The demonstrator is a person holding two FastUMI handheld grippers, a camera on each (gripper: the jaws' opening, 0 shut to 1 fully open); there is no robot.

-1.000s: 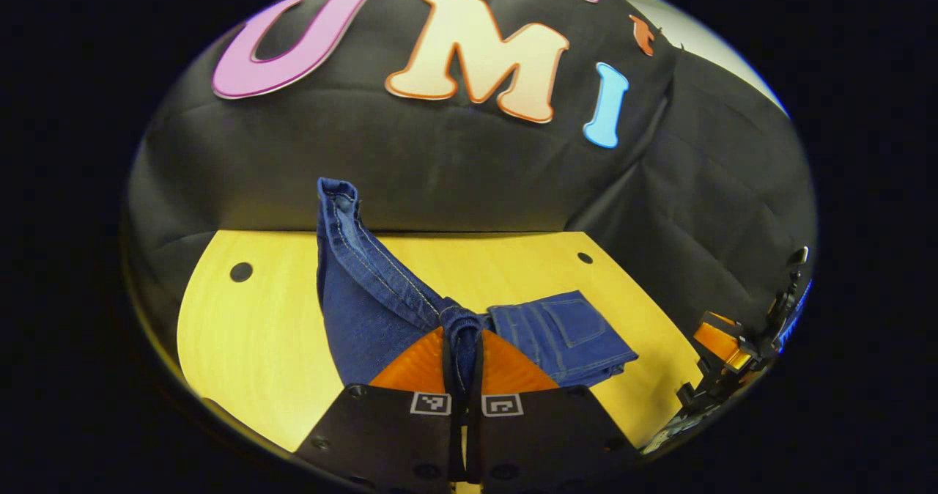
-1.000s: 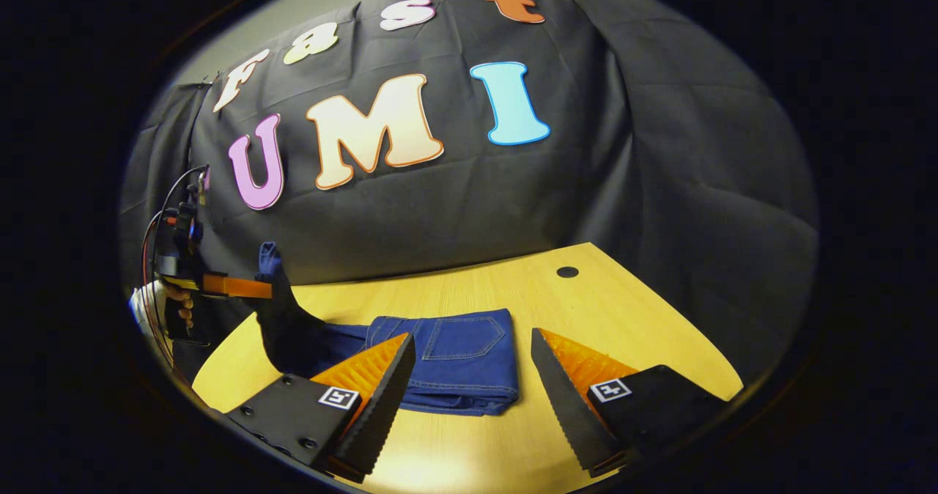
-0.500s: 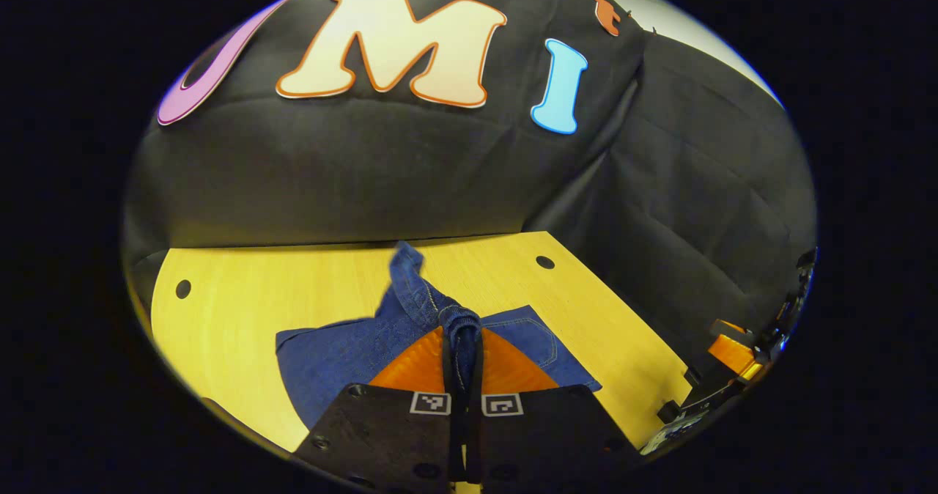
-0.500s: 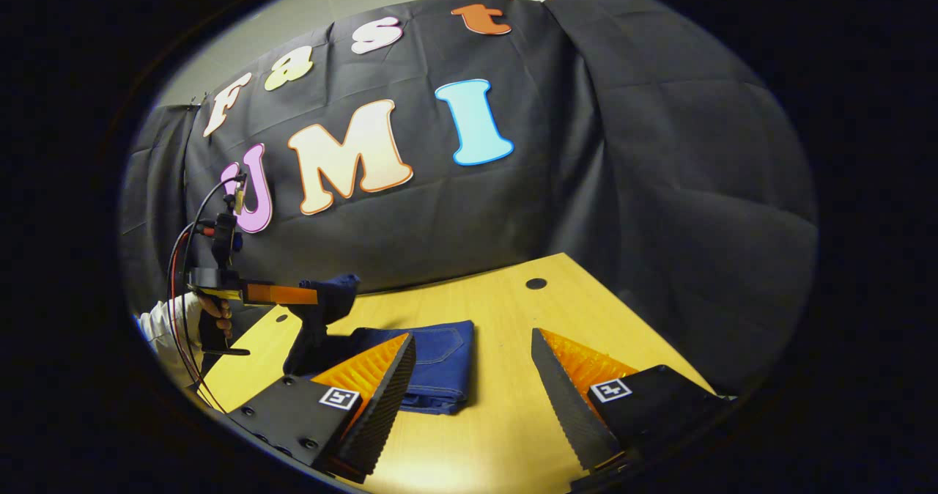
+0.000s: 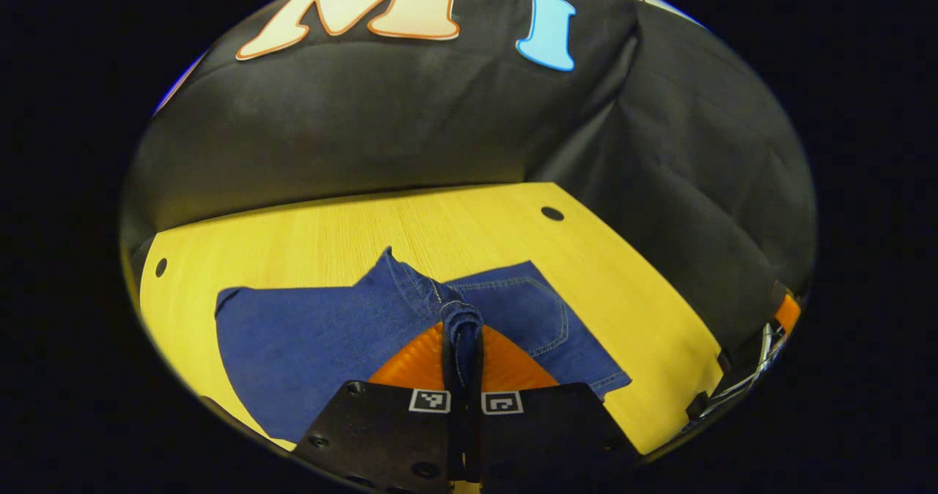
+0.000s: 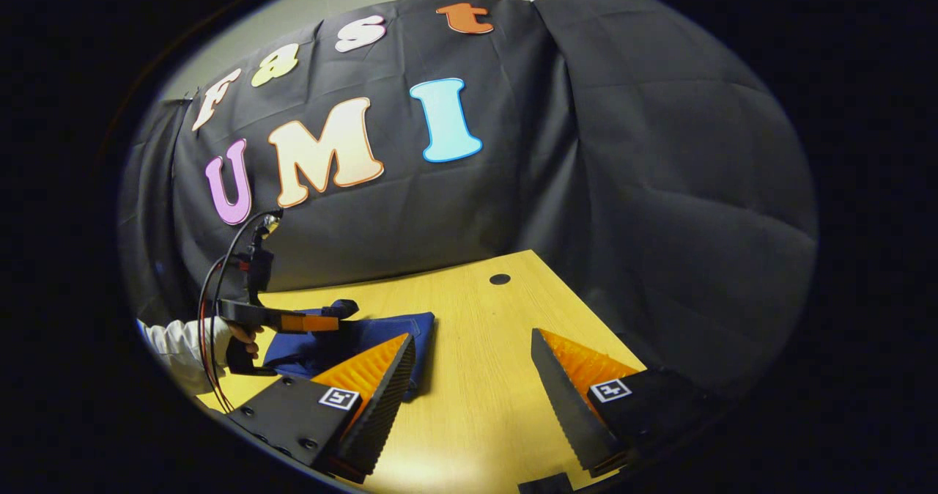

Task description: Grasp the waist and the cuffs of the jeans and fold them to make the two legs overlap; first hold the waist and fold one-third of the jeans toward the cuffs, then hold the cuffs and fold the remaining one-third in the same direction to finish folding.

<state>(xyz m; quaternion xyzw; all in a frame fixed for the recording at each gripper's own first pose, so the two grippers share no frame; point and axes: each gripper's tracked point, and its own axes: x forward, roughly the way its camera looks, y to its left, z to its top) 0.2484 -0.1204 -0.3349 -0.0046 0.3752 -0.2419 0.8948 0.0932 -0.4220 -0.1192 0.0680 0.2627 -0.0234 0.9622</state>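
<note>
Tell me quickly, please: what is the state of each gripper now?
Left gripper: closed on a bunched edge of the jeans, over the table.
Right gripper: open, fingers apart, holding nothing.

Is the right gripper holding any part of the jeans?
No: the right gripper is open over bare table, with the jeans off to its side.
</note>
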